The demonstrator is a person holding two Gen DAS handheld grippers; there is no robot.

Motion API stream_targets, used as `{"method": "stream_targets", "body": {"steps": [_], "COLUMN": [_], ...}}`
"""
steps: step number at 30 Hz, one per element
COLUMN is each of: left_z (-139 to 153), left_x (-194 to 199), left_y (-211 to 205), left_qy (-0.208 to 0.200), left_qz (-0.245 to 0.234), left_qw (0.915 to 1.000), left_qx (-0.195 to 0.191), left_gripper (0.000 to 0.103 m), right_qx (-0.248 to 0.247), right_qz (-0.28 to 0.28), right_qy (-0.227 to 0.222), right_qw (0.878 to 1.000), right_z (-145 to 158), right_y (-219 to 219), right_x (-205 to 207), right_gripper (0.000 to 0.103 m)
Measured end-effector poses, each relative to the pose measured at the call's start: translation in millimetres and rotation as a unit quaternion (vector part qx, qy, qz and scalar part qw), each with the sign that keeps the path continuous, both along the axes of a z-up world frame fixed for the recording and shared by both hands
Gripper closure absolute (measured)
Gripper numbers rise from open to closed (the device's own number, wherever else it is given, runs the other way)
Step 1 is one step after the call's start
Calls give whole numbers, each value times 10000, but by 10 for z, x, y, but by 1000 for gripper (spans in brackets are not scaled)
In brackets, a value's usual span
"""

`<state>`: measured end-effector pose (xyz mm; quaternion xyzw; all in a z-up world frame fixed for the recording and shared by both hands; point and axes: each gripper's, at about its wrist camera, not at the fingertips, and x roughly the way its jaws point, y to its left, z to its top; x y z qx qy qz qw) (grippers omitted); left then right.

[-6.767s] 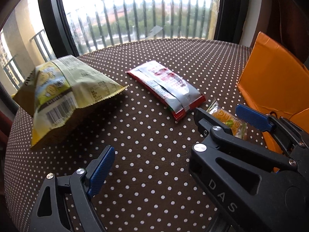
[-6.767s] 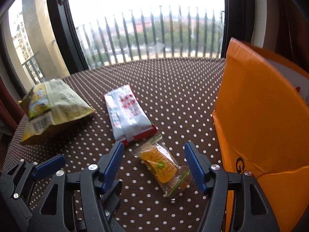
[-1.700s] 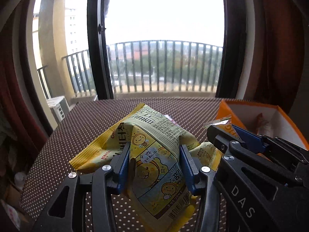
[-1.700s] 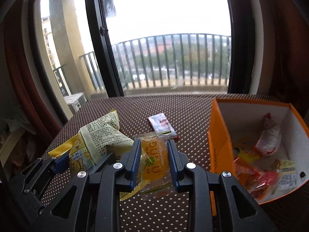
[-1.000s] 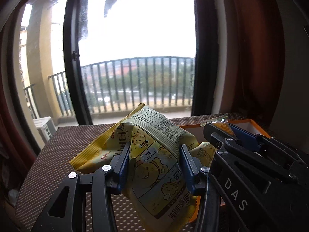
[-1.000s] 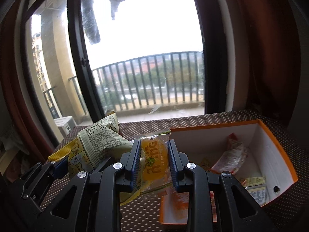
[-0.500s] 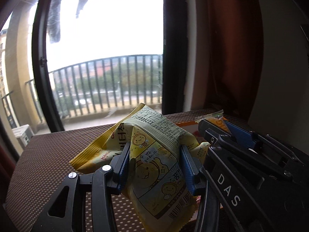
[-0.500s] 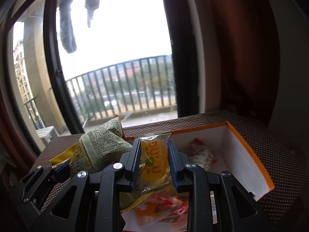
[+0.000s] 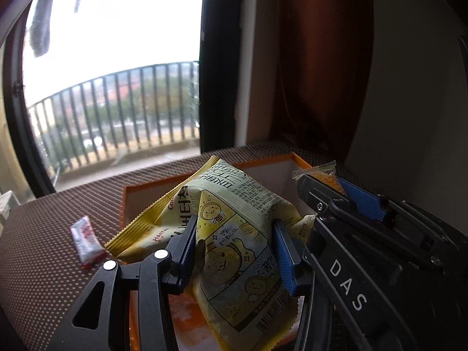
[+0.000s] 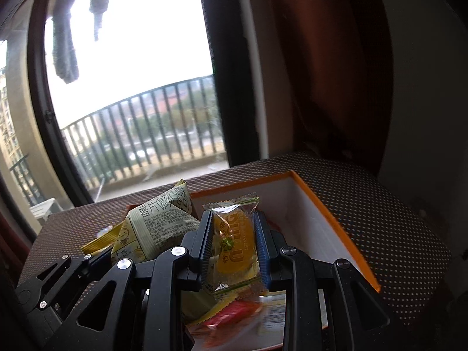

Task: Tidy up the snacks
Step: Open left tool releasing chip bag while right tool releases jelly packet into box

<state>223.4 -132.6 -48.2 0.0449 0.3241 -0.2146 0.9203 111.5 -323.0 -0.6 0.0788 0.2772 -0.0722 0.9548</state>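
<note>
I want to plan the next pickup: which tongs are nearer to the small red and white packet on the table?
Left. The left tongs, shut on the yellow bag, are just right of the red and white packet. The right tongs are beyond them, farther right.

Black skeletal tongs (image 9: 234, 251) with silver screws, ribbed blue pads (image 10: 261, 248), white "DAS" lettering.
</note>
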Motion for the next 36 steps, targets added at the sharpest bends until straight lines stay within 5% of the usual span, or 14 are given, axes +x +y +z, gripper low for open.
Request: {"method": "stream_targets", "body": {"steps": [10,18,24,36], "left_z": [-333,-339,-206,38], "left_x": [324,190,-18,-29], "left_y": [-138,-215,-225,52], "left_qy": [589,573,451,46], "left_qz": [-78,89,174,524], "left_qw": [9977,9961,9964,9959], "left_qx": [333,663,702,742], "left_gripper": [54,48,23,19], "right_qx": [218,502,447,264], "right_qz": [-168,45,145,487], "right_qy": [482,707,611,303], "right_qw": [9985,9962,9970,9980], "right_z": [-322,-532,-463,-227], "right_y": [-185,-133,-78,222], "right_x": [131,197,132,227], "right_gripper": [72,73,73,73]}}
